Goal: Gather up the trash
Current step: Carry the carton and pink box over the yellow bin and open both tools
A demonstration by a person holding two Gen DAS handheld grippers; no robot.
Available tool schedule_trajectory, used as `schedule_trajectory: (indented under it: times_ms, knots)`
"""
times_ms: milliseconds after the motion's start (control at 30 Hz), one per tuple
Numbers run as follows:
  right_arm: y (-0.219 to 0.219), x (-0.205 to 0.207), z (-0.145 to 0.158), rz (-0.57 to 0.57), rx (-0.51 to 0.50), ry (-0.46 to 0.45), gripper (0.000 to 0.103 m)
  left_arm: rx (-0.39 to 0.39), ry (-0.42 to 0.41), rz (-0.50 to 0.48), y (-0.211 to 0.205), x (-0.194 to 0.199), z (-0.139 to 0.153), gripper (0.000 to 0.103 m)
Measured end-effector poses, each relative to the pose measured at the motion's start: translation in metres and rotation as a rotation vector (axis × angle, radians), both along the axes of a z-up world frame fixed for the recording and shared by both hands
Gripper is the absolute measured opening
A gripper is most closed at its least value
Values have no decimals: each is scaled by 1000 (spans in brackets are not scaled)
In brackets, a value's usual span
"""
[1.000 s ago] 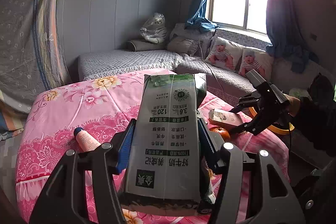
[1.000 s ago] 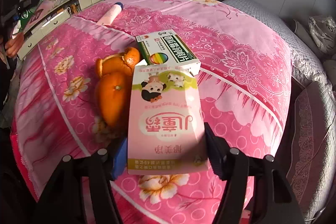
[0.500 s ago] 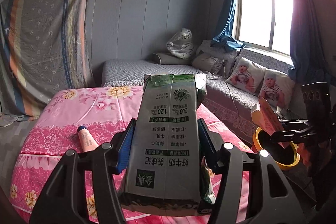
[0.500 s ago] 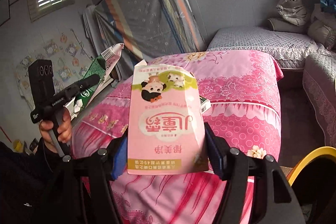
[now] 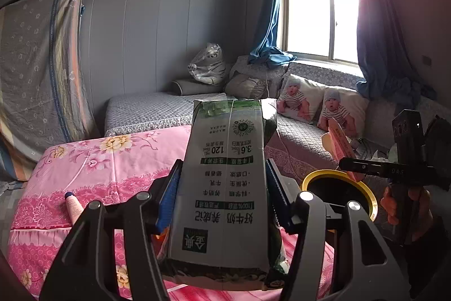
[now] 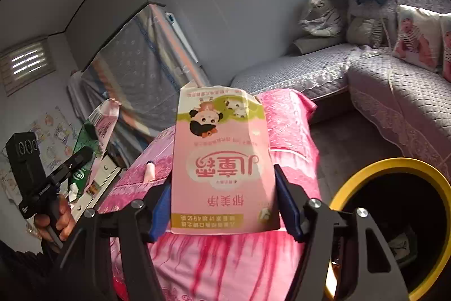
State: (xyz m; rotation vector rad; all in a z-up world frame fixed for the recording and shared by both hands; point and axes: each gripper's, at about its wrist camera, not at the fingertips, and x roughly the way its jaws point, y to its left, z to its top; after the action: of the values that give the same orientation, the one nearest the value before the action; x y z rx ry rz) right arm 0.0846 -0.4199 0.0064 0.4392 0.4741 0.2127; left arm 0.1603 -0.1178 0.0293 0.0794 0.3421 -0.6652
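Neither box is binned yet: the left gripper (image 5: pixel 222 199) pinches a milk carton (image 5: pixel 225 182) above the table (image 5: pixel 93 160), the right gripper (image 6: pixel 222 205) pinches a pink box (image 6: pixel 222 174) beside the bin (image 6: pixel 389 168), and a tube (image 5: pixel 73 206) waits.

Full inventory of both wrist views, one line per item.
milk carton: 1, grey-white and green, clamped in left gripper
pink box: 1, pink with cartoon faces, clamped in right gripper
trash bin: 1, yellow rim, black inside, on floor beside table, below right gripper
tube: 1, pale pink with blue cap, lying on tablecloth
tablecloth: 1, pink floral, over table
sofa: 1, grey quilted, along wall and window
baby-print pillows: 2, white, on sofa under window
curtains: 2, blue, at window
left gripper: 1, black with blue pads, shut on carton
right gripper: 1, black with blue pads, shut on box
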Motion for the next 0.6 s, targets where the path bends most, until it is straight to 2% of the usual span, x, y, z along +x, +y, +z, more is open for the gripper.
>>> schedule_trajectory:
  times_ms: [267, 433, 600]
  knots:
    - [-61, -28, -19, -222, 32, -4, 61, 50, -34, -84, -57, -15, 2, 54]
    - [-87, -43, -35, -328, 31, 31, 61, 75, -50, -148, -90, -24, -1, 54]
    - [-96, -54, -49, -455, -53, 89, 61, 88, -53, -205, -119, -30, -4, 54]
